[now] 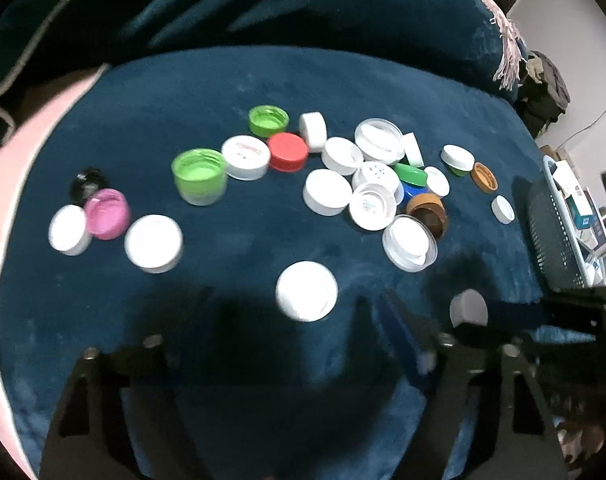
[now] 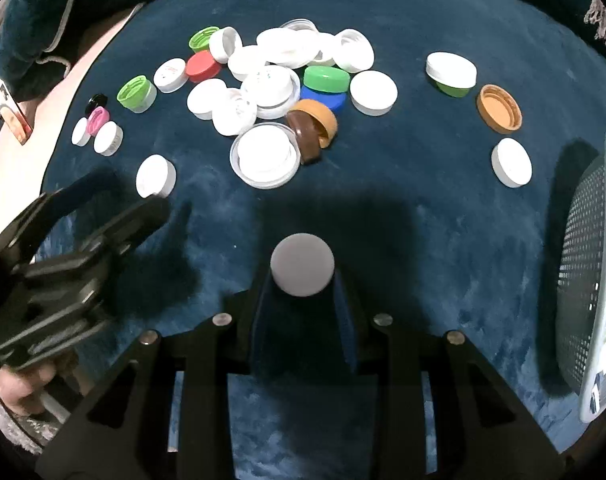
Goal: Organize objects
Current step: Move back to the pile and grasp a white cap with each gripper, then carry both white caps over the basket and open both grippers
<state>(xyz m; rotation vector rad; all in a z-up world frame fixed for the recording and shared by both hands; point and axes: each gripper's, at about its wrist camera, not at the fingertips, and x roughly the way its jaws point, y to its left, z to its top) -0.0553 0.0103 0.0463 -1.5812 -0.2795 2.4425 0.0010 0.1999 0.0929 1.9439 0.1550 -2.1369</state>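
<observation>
Many bottle caps lie on a dark blue velvet surface (image 1: pixel 263 80): white, green, red, brown, blue, pink and black ones. The main heap (image 2: pixel 271 80) is at the centre back. My right gripper (image 2: pixel 303 276) points down and is shut on a white cap (image 2: pixel 303 270), held just over the cloth. That cap (image 1: pixel 469 308) also shows at the lower right of the left wrist view. My left gripper (image 1: pixel 295 298) is blurred, and a single white cap (image 1: pixel 307 296) lies between its fingers. Cloth shows on both sides of that cap, so the pads are apart from it.
A white mesh basket (image 2: pixel 583 280) stands at the right edge of the cloth. A pink cushion (image 1: pixel 7 184) borders the left side. A small group of white, pink and black caps (image 1: pixel 99 216) sits at the left. A hand (image 2: pixel 27 392) holds the left gripper.
</observation>
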